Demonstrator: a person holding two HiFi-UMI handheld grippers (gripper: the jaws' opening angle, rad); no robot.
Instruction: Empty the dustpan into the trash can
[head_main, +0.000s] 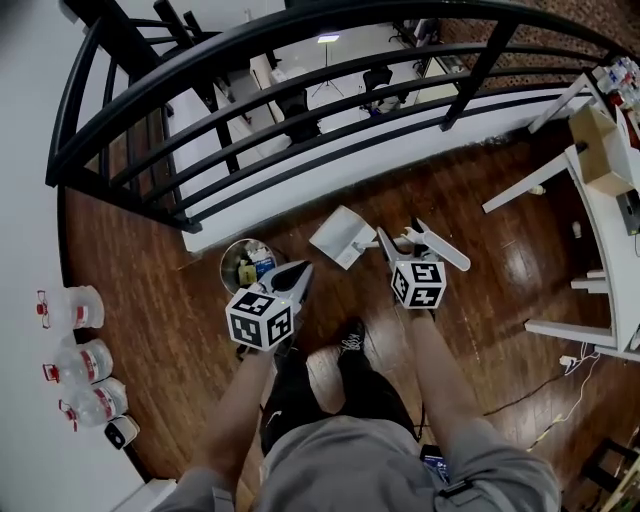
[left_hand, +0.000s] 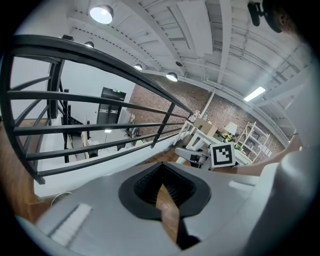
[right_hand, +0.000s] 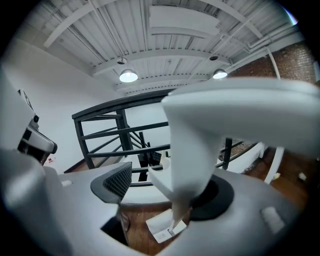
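Two grippers reach out over a dark wood floor (head_main: 180, 330) beside a black railing (head_main: 480, 75), seen steeply from above. The left gripper (head_main: 297, 270) has its jaws together with nothing between them and hovers just beside the round trash can (head_main: 226, 278), which has some rubbish in it. The right gripper (head_main: 402, 238) has its jaws spread wide. A long white bar (head_main: 445, 248) rests against one pad but is not pinched, and what it belongs to cannot be told. The white dustpan (head_main: 343, 235) lies on the floor between the can and the right gripper, close to the railing's white kerb (head_main: 260, 212), and neither gripper touches it. Several things could go wrong from here. The unclamped bar could slide off the pad and drop. A wide-jawed reach could shove the dustpan along the floor or scatter whatever it holds, which is not visible. A shallow bite could let the dustpan swing and spill short of the can. The can's small, part-filled mouth, crowded by the left gripper, leaves little room for a clean tip
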